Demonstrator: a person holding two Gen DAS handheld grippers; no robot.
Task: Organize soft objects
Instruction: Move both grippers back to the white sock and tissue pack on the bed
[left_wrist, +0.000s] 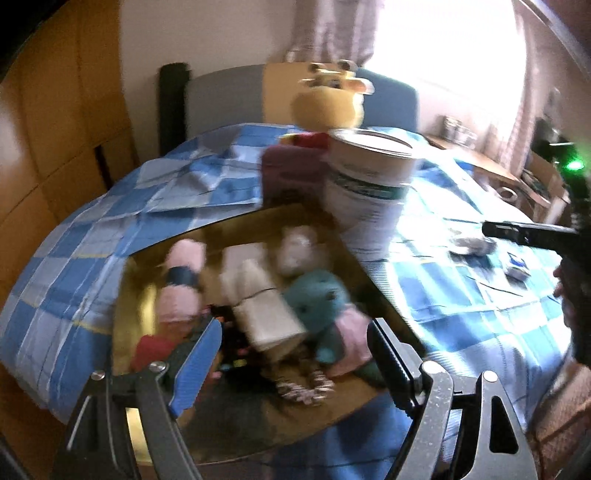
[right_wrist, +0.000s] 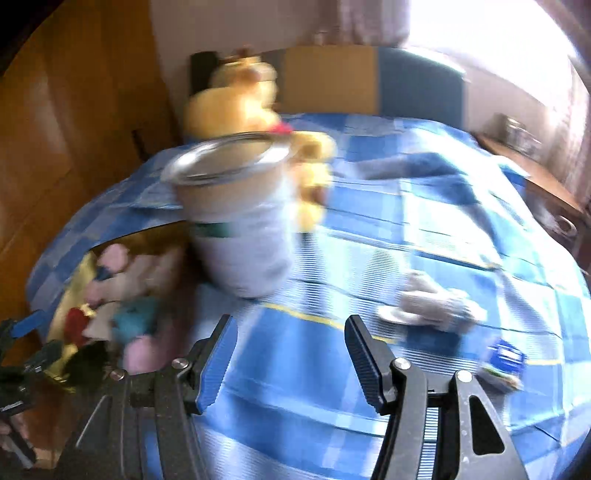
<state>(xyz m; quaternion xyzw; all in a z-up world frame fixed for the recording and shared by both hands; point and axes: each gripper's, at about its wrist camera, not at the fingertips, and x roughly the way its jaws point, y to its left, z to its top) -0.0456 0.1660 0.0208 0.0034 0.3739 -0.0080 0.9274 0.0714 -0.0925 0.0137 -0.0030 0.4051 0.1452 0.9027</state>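
A cardboard box on the bed holds several soft things: a teal plush, pink rolled cloths, a white folded cloth and a red item. My left gripper is open and empty just above the box. My right gripper is open and empty over the blue checked bedspread. A grey soft toy lies on the bedspread to the right of it. The box also shows at the left in the right wrist view. Both views are blurred.
A tall white bucket stands beside the box. A yellow plush sits behind it near the headboard. A small blue item lies by the grey toy. Wooden wardrobe at left, nightstand at right.
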